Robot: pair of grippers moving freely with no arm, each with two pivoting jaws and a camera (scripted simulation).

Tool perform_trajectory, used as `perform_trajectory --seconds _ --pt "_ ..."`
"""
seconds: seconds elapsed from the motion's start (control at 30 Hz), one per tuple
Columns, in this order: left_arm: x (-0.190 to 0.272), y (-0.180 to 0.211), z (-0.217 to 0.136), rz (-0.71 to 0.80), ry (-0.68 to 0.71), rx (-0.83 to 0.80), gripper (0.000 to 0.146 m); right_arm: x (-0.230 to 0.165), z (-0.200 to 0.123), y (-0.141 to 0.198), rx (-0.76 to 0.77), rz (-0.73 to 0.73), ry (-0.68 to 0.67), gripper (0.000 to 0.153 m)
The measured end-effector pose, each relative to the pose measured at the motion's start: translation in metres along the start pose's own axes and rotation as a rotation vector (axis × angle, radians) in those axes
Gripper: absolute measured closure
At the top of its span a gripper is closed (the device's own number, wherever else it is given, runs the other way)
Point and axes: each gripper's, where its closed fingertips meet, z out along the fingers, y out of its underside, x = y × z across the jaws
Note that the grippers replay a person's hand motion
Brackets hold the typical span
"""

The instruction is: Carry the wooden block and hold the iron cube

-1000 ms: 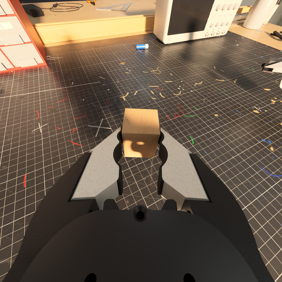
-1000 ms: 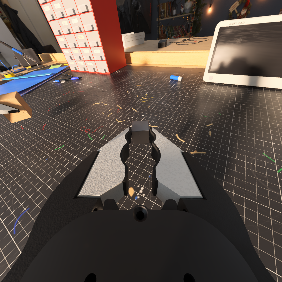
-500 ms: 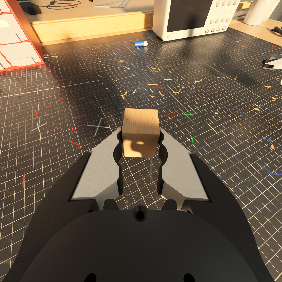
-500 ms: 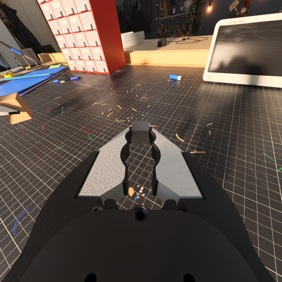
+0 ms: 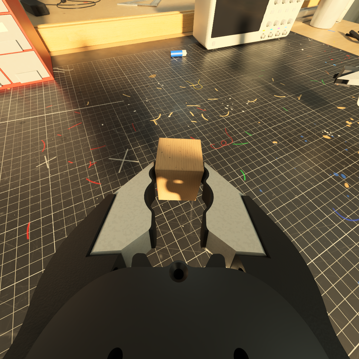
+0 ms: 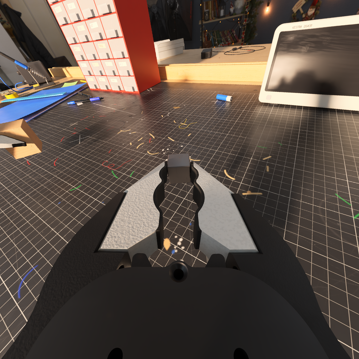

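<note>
Left tongs (image 5: pixel 179 174) clamped on the wooden block (image 5: pixel 178 165), pinched at its two sides between the fingertips and lifted clear of the surface (image 5: pixel 272 194), a dark gridded mat flecked with coloured marks. Block upright, top face in sun, near face partly shadowed. Seen also from the right wrist view at far left (image 6: pixel 23 139), off the mat, with one grey finger across its side.

Right tongs (image 6: pixel 178 171) closed on the iron cube (image 6: pixel 178 167), a small dark grey cube gripped at the very fingertips and raised above the mat. Visible too at the right edge of the left wrist view (image 5: pixel 347 78), well apart from the block.

Farther back: blue cell (image 5: pixel 178 53) lying on the mat, white instrument (image 5: pixel 242 21) with dark screen, red drawer cabinet (image 6: pixel 108 44), pale wooden ledge (image 5: pixel 116 29).
</note>
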Motion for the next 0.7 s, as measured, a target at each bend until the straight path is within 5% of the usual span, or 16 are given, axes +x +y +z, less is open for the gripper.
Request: perform_trajectory --seconds 0.53,0.7 --pt "0.015 -0.007 0.024 -0.042 0.051 0.003 0.101 -0.001 -0.001 0.0 0.0 0.0 -0.001 0.13" --pt "0.043 -0.035 0.076 0.182 0.175 0.034 0.101 -0.006 -0.002 0.001 -0.002 -0.026 -0.005 0.13"
